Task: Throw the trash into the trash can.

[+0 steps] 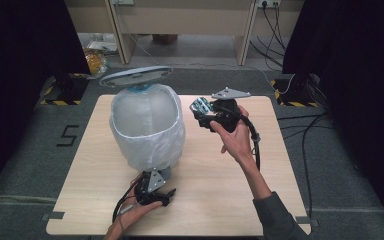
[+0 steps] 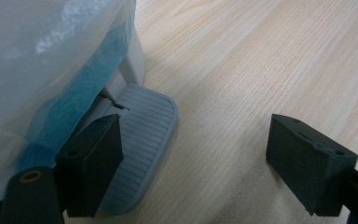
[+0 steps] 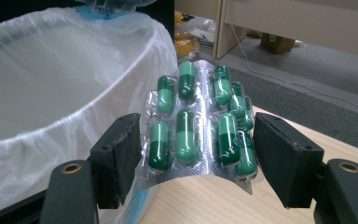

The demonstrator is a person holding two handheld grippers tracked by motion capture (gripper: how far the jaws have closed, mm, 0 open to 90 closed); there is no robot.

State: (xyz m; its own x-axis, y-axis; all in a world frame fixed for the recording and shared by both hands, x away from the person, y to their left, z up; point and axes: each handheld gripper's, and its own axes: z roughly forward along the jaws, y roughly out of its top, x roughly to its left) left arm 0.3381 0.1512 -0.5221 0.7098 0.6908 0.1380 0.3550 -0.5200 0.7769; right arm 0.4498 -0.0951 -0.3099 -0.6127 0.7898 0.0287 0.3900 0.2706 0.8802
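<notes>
Beside the bag-lined pedal bin (image 1: 147,125) on the desk (image 1: 220,200), right tool (image 3: 196,154) is clamped on a blister pack of green capsules (image 3: 200,126), bent between the pads, raised near the bin's open rim. Lid (image 1: 136,76) up. Left tool (image 2: 193,163) stands wide, holding nothing, one jaw pressing the grey foot pedal (image 2: 142,140).

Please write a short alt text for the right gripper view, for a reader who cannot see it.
Two black tongs squeeze a bent blister pack of green capsules beside an open bin lined with a clear plastic bag, above a wooden table.
</notes>
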